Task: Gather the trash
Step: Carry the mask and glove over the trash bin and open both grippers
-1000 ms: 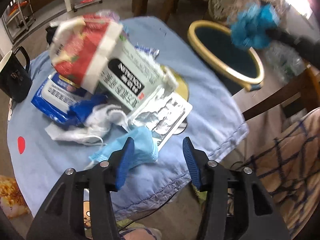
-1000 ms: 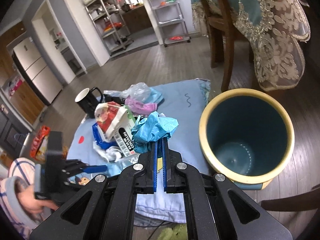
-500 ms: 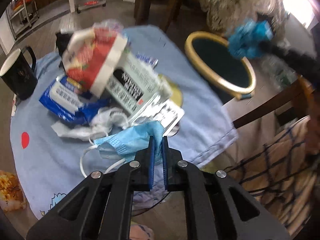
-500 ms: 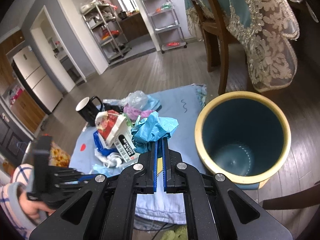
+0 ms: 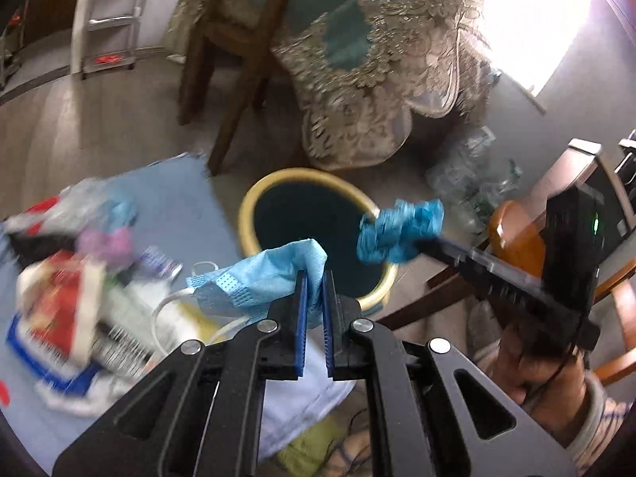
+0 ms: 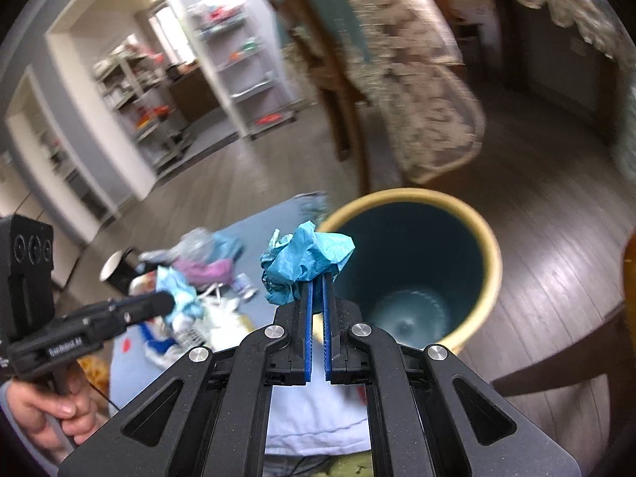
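Step in hand: carrying trash to bin. Left gripper [image 5: 313,278] clamped tight on light-blue face mask [image 5: 254,282], lifted off table, near front rim of yellow-rimmed bin [image 5: 274,187]. Right gripper [image 6: 316,278] closed on crumpled blue glove [image 6: 304,264], which is beside bin rim on table side.

Next move, as judgement: bring each item over bin opening, then open jaws; mask ear loops may snag on pile.

Hard to make out: trash pile [image 5: 67,290] on blue tablecloth [image 5: 175,194] blurred, single items unclear; bin looks empty.

Place: I read this as a lived-in home, dining area.
Evidence: wooden chair [image 5: 222,59], lace-trimmed tablecloth [image 5: 381,79], plank floor [image 6: 556,246], far shelving racks [image 6: 234,59] of household goods.
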`<state>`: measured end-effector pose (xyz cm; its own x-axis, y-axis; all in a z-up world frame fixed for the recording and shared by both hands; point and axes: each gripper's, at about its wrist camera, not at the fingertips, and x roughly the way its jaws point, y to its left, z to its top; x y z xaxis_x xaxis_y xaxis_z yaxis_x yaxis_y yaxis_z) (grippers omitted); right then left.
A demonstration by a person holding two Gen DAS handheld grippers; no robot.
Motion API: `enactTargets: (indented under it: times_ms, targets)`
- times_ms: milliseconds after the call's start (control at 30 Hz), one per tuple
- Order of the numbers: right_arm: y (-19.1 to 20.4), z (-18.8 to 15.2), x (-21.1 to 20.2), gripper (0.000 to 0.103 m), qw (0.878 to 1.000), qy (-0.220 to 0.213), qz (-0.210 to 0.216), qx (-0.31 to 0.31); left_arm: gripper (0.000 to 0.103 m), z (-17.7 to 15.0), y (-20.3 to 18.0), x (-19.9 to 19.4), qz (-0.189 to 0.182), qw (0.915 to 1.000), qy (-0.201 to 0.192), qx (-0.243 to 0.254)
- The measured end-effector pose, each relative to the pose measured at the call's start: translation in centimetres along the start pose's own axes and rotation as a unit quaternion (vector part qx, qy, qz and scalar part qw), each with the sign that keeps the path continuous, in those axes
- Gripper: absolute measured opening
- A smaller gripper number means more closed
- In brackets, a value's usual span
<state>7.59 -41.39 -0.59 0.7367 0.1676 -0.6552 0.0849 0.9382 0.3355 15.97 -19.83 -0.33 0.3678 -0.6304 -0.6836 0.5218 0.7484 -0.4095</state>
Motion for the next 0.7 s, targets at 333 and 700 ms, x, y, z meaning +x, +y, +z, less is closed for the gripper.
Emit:
enactTargets:
  times_ms: [333, 700]
  targets:
    - [-3.0, 0.5, 2.6, 0.006, 0.998, 0.023, -0.063, 0.017, 0.007, 4.0, -1.2, 8.6, -0.08, 0.9967, -0.01, -0.006]
    - [-6.6, 0.6, 8.3, 0.018, 0.989, 0.094, -0.086, 0.081, 0.018, 3.5, 1.1, 14.7, -0.093, 0.9944, 0.019, -0.045]
